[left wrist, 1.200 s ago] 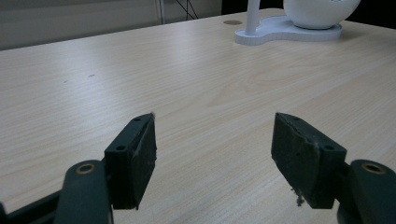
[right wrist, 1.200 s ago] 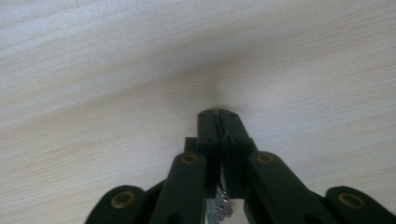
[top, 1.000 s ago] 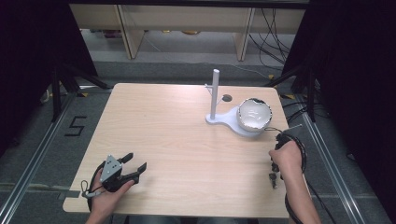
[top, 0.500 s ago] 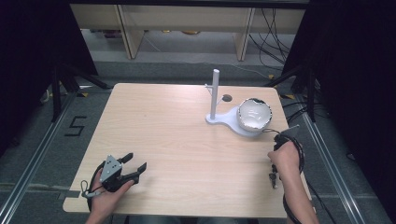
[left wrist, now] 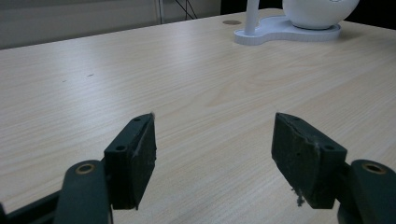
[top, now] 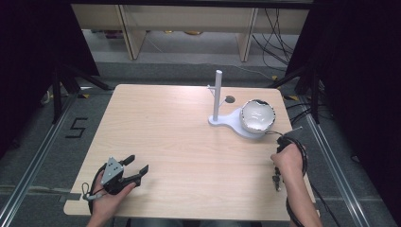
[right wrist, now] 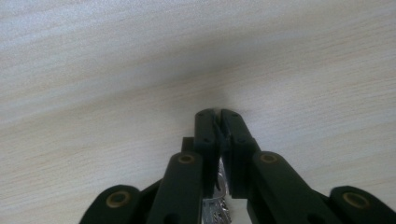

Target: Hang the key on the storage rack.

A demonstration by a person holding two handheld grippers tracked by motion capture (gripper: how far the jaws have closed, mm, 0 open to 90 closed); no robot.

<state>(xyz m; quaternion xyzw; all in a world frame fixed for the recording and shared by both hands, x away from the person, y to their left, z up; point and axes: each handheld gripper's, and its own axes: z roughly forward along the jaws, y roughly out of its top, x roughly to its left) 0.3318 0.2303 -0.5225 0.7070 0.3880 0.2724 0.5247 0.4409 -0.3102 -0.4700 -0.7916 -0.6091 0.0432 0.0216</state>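
The right gripper (top: 276, 182) sits at the near right edge of the wooden table (top: 189, 127), pointing down at the surface from the person's right hand (top: 287, 158); in the right gripper view its two black jaws stand pressed together, having just been closing, and a small bunch of metal keys (right wrist: 218, 200) shows between them, silvery and partly hidden by the jaw arms; the pads clamp on the keys, whose lower end hangs behind the jaws; in the high view the keys (top: 275, 180) appear as a small dark and metallic cluster just below the hand, close above the table top, though whether they touch the wood I cannot tell.

The left gripper (top: 135, 166) lies at the near left corner, low over the table, held in the person's left hand (top: 106, 198) with a grey three-cornered plate on top; its jaws stand wide apart with only bare wood between them, as the left gripper view shows clearly; it is well apart from the keys.

On the far right part of the table stands a white stand (top: 226, 120) with a flat base and an upright post (top: 217, 94); a white bowl (top: 257, 116) with a dark rim rests on the right end of that base, beyond the right hand; a small round hole (top: 230, 99) in the table lies just beside the post.
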